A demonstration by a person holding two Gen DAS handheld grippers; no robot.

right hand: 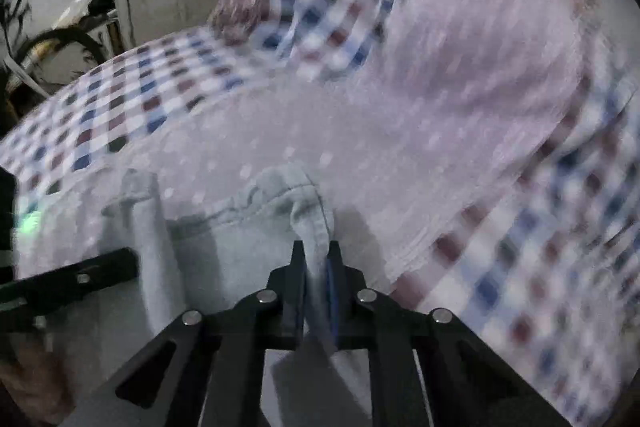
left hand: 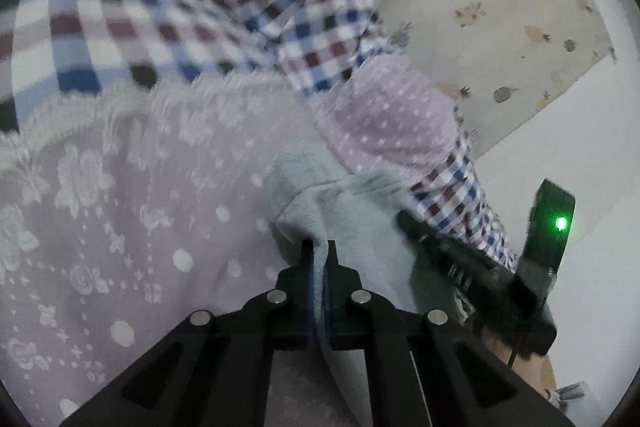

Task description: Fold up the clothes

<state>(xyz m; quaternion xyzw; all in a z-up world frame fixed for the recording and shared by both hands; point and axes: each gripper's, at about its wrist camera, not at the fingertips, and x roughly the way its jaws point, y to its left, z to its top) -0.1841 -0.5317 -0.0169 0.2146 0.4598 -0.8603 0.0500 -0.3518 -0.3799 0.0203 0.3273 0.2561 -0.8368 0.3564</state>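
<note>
Checked sheet [left hand: 120, 7] beneath, lilac lace cloth [left hand: 140, 187] spread over it. Pale blue garment [left hand: 320, 195] bunched on the lilac cloth, near edge lifted. Left gripper [left hand: 319, 251] and right gripper [right hand: 316, 255] each pinched tight on a garment fold.

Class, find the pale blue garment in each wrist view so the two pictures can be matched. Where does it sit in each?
Left wrist: the pale blue garment is low centre, pinched in the left gripper.
Right wrist: low centre-left, pinched in the right gripper.
Shared landmark: the checked cloth behind.
</note>
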